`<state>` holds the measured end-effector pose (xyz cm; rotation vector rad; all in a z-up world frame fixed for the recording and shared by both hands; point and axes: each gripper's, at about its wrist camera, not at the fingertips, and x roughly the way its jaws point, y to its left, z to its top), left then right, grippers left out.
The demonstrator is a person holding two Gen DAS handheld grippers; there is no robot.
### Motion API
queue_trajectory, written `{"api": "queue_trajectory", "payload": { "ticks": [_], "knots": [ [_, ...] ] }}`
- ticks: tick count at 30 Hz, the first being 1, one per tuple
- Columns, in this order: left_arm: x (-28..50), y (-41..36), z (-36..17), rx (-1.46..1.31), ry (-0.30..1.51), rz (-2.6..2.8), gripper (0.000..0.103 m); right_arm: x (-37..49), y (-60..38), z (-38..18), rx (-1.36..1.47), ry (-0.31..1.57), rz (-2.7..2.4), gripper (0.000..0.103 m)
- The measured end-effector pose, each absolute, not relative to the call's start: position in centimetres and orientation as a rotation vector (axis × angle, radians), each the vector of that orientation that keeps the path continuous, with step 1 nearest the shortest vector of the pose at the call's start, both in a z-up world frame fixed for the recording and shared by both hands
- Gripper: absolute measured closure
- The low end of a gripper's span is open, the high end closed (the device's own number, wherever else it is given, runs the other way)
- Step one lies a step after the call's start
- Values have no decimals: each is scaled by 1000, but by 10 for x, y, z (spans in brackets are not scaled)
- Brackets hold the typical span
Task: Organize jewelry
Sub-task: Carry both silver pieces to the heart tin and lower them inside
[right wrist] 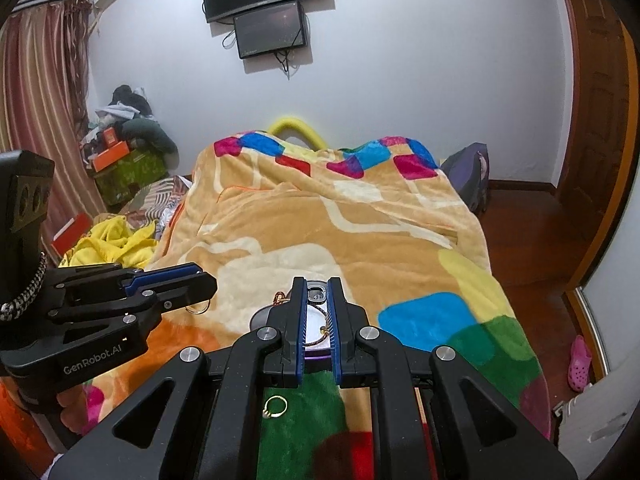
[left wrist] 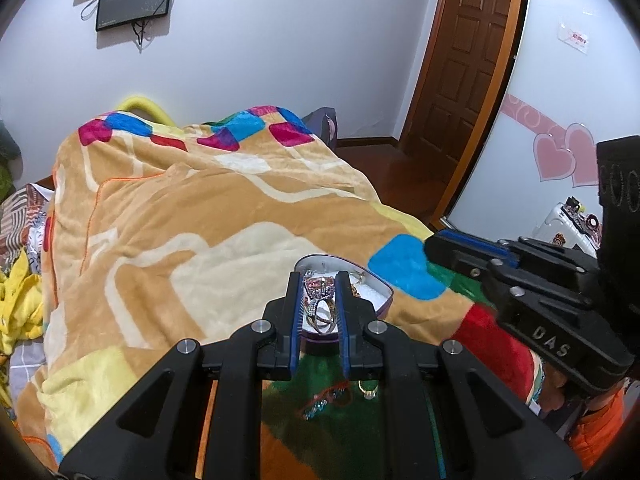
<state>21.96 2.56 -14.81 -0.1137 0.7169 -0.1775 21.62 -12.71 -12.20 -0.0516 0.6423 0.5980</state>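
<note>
A heart-shaped jewelry tin (left wrist: 376, 286) with a white lining lies open on the blanket. In the left wrist view my left gripper (left wrist: 319, 280) is shut on a sparkly crown-shaped ring (left wrist: 320, 300), held over the tin. A gold ring (left wrist: 357, 278) lies inside the tin. In the right wrist view my right gripper (right wrist: 318, 284) hovers over the tin (right wrist: 316, 332), its jaws narrowly apart and holding nothing. A thin cord bracelet (right wrist: 326, 330) lies in the tin. A gold ring (right wrist: 275, 406) lies on the green patch under this gripper.
A patchwork plush blanket (left wrist: 192, 208) covers the bed. A red-framed beaded piece (left wrist: 326, 398) and a small gold ring (left wrist: 368, 390) lie on the green patch. A cord with thin bangle (right wrist: 280, 298) lies left of the tin. Clothes pile (right wrist: 116, 240) at left; wooden floor at right.
</note>
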Motion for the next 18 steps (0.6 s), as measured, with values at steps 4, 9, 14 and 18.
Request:
{"api": "queue_trajectory", "payload": {
  "ticks": [4,9,14,18],
  "knots": [
    [233,27,-161,-134,745,-183,89,228,-122,-136,-57,681,601,94],
    [250,26,-176,-138,783,-186,89,238,-119,-152,-61,734,598,94],
    [261,23,-189,-142,815,-208,89,246,-119,-167,-72,782,595,94],
    [265,20,-193,-146,829,-229,89,249,-120,-172,-68,804,598,94]
  ]
}}
